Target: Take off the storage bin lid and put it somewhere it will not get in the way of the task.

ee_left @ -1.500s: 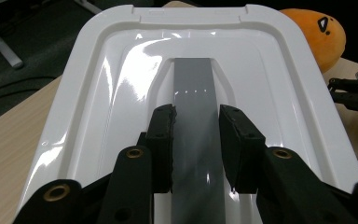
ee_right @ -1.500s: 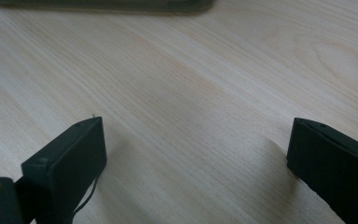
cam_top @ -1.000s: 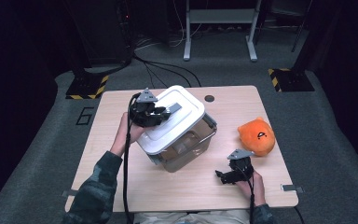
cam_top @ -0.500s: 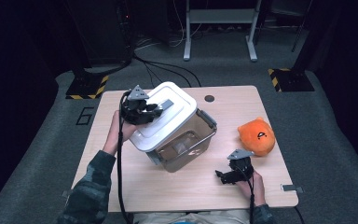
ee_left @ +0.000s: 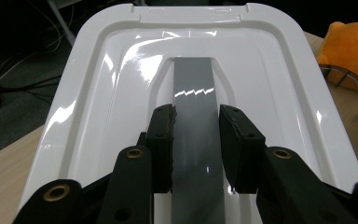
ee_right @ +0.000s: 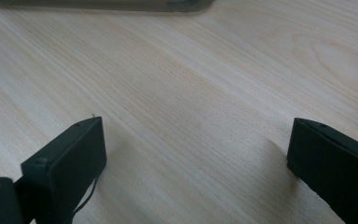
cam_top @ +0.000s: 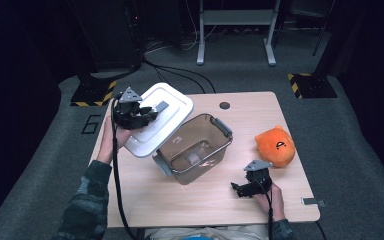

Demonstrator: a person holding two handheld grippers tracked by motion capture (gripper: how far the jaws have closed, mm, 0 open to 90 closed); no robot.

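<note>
My left gripper [cam_top: 141, 114] [ee_left: 196, 144] is shut on the grey handle [ee_left: 196, 116] of a white lid [cam_top: 160, 125] [ee_left: 102, 102], holding it lifted and tilted over the table's left side. A clear plastic bin [cam_top: 196, 148] stands open at the table's middle, its near-left corner under the lid's edge. An orange plush toy [cam_top: 276, 146] [ee_left: 349, 49] lies to the right of the bin. My right gripper [cam_top: 240, 189] [ee_right: 196, 158] rests near the front edge, open, with bare wood between its fingers [ee_right: 70, 163].
The wooden table [cam_top: 205, 205] has a round cable hole [cam_top: 224, 105] at the back. A small grey tag [cam_top: 312, 202] lies at the front right corner. Dark floor, cables and stand legs [cam_top: 235, 30] surround the table.
My left gripper has carried the lid off the bin, up and to the left, uncovering the bin's inside. The right gripper has stayed put.
</note>
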